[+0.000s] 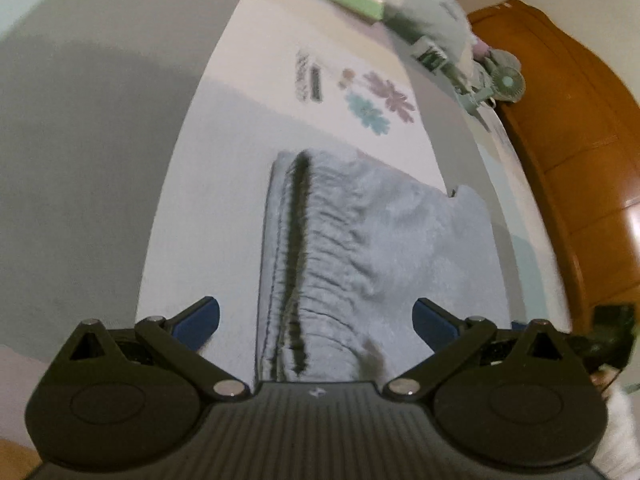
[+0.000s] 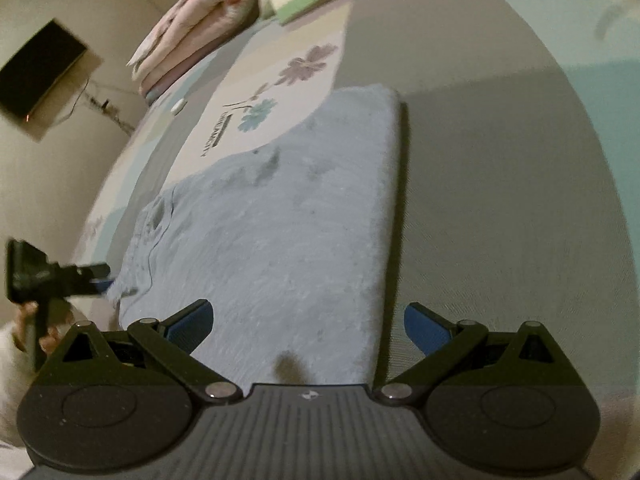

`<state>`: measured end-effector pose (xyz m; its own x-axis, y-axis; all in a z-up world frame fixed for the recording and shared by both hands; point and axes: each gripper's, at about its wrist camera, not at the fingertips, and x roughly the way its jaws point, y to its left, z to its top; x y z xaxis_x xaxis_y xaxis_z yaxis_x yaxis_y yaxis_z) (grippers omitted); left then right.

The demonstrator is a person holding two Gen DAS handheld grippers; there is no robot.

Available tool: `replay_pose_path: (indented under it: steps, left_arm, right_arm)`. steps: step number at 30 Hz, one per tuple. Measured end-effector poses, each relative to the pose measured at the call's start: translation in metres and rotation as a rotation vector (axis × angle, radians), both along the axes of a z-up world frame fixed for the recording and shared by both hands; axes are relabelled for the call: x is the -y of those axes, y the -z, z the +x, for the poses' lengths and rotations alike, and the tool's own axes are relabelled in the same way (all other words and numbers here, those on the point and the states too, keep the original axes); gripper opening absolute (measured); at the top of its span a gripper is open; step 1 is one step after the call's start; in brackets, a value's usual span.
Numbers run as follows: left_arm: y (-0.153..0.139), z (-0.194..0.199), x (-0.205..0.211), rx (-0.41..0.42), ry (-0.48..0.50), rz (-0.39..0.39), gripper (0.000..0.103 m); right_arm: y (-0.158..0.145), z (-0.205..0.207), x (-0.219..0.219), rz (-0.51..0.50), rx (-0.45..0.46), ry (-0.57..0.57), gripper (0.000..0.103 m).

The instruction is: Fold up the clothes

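Left gripper (image 1: 316,322), right gripper (image 2: 308,322) spread wide; folded blue garment (image 2: 272,216) beneath both.

A home bedroom: floral bedsheet (image 2: 280,80), folded quilt (image 2: 192,28), wooden wardrobe (image 1: 568,128), wall television (image 2: 40,72).

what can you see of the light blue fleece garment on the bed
The light blue fleece garment looks like soft, fuzzy pants, lying flat and folded on the printed bedsheet. A gathered elastic waistband with a dark opening shows in the left wrist view; the right view shows a straight folded edge. Both open grippers hover near it, gripping nothing.
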<state>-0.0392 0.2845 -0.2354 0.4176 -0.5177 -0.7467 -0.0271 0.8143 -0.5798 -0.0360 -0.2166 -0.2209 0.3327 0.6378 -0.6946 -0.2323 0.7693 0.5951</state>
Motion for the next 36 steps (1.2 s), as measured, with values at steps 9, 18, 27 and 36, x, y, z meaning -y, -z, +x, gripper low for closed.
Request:
replay_pose_path:
  steps: [9, 18, 27, 36]
  left_arm:
    - [0.024, 0.034, 0.001, -0.098, 0.109, -0.188, 0.101]
    - [0.036, 0.086, 0.008, -0.120, 0.184, -0.291, 0.102]
    - [0.042, 0.089, 0.007, -0.139, 0.225, -0.352, 0.102]
    - [0.049, 0.090, 0.008, -0.158, 0.272, -0.406, 0.102]
  right_arm:
    - [0.018, 0.023, 0.011, 0.167, -0.099, 0.023, 0.103]
    - [0.032, 0.059, -0.001, 0.292, -0.132, 0.018, 0.103]
    - [0.032, 0.066, -0.010, 0.298, -0.151, -0.028, 0.103]
    - [0.039, 0.055, -0.015, 0.369, -0.201, -0.119, 0.103]
